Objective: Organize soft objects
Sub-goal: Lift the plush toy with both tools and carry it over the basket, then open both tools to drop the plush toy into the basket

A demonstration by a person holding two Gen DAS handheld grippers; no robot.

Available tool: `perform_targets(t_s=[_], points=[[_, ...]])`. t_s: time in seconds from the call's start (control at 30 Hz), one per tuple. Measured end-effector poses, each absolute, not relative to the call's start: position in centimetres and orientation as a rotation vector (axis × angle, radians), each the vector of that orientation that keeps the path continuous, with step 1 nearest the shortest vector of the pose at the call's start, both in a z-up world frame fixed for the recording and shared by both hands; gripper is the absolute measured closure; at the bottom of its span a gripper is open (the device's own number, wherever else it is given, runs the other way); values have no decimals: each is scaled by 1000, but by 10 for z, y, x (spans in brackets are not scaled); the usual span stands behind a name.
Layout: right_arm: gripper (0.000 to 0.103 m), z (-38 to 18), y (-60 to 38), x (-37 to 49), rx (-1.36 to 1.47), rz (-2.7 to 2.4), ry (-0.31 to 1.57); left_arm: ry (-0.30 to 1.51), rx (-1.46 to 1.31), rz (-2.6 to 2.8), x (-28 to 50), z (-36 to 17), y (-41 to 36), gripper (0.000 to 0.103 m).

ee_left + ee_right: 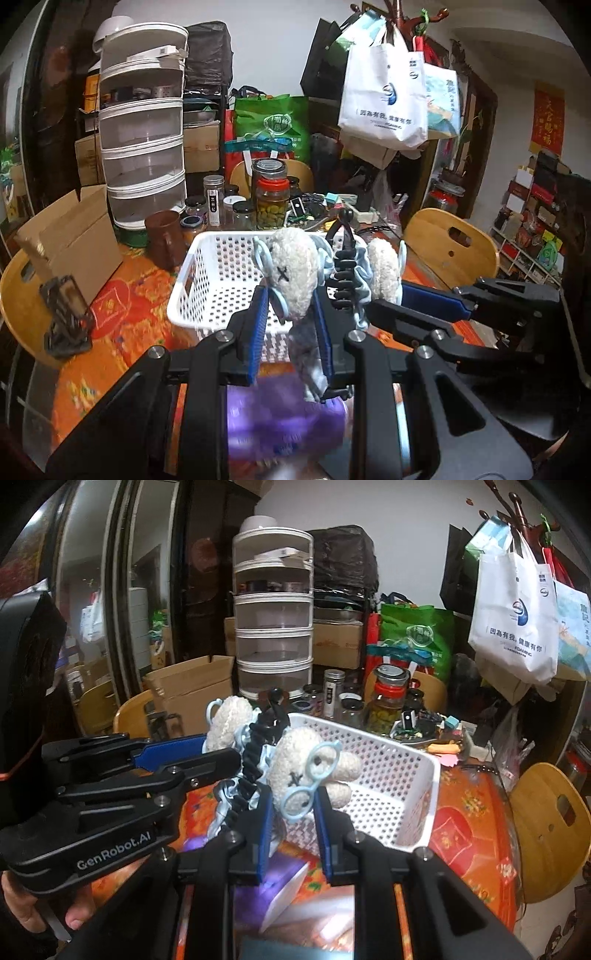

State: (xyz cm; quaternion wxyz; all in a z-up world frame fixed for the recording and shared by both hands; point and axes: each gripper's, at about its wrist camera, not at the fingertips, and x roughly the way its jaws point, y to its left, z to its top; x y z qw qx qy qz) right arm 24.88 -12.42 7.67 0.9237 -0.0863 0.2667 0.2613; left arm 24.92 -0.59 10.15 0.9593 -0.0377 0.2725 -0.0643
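With my left gripper [291, 310] and right gripper [293, 808] each clamped on a plush toy [293, 277] held mid-frame above the white basket [207, 280], I worry the black tripod [343, 273] tangled between them could snag.

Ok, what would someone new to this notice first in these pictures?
Two fluffy white plush toys, joined by a black ribbed band, held up between the left gripper and right gripper over a white perforated basket. Behind stands a tall white tiered container among jars.
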Motion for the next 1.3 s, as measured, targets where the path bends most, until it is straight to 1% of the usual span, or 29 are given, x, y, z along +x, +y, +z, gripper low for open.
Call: perform_targets(t_s=[0.13, 0.17, 0.37, 0.57, 0.7, 0.8, 0.83, 0.87, 0.9, 0.93, 0.97, 1.0, 1.07, 1.1, 1.13, 1.2, 1.23, 1.3], points=[[83, 79, -123, 289, -180, 505, 569, 594, -77, -118, 303, 106, -6, 80], [83, 78, -123, 299, -178, 495, 578, 607, -84, -114, 319, 105, -5, 84], [83, 67, -124, 356, -167, 455, 639, 701, -122, -125, 392, 89, -4, 84], [84, 32, -119, 391, -183, 438, 727, 811, -157, -116, 437, 43, -1, 84], [84, 10, -115, 405, -182, 445, 762, 855, -170, -90, 449, 14, 5, 84], [84, 1, -113, 408, -204, 436, 765, 861, -166, -80, 449, 3, 11, 83], [83, -1, -114, 409, -201, 432, 765, 862, -173, -76, 449, 2, 14, 78], [82, -3, -116, 410, -193, 433, 767, 865, -181, -71, 451, 1, 17, 64], [81, -4, -118, 413, -180, 431, 770, 867, -183, -69, 451, 0, 20, 53], [80, -5, -120, 413, -175, 427, 769, 866, -185, -60, 450, -2, 23, 33], [75, -4, -121, 412, -174, 419, 759, 859, -182, -49, 448, -1, 25, 23], [69, -3, -122, 410, -176, 415, 746, 845, -171, -42, 445, -1, 27, 20], [26, 1, -124, 404, -184, 402, 721, 819, -151, -29, 441, 2, 29, 17], [20, 4, -125, 401, -195, 394, 699, 819, -151, -27, 439, 3, 30, 16], [18, 6, -126, 400, -198, 390, 690, 821, -155, -27, 438, 5, 31, 15], [16, 10, -130, 397, -180, 390, 690, 816, -159, -29, 434, 8, 35, 11], [14, 11, -132, 396, -177, 383, 687, 812, -153, -22, 432, 10, 36, 11], [13, 15, -134, 392, -184, 370, 676, 810, -131, -3, 426, 12, 38, 11]])
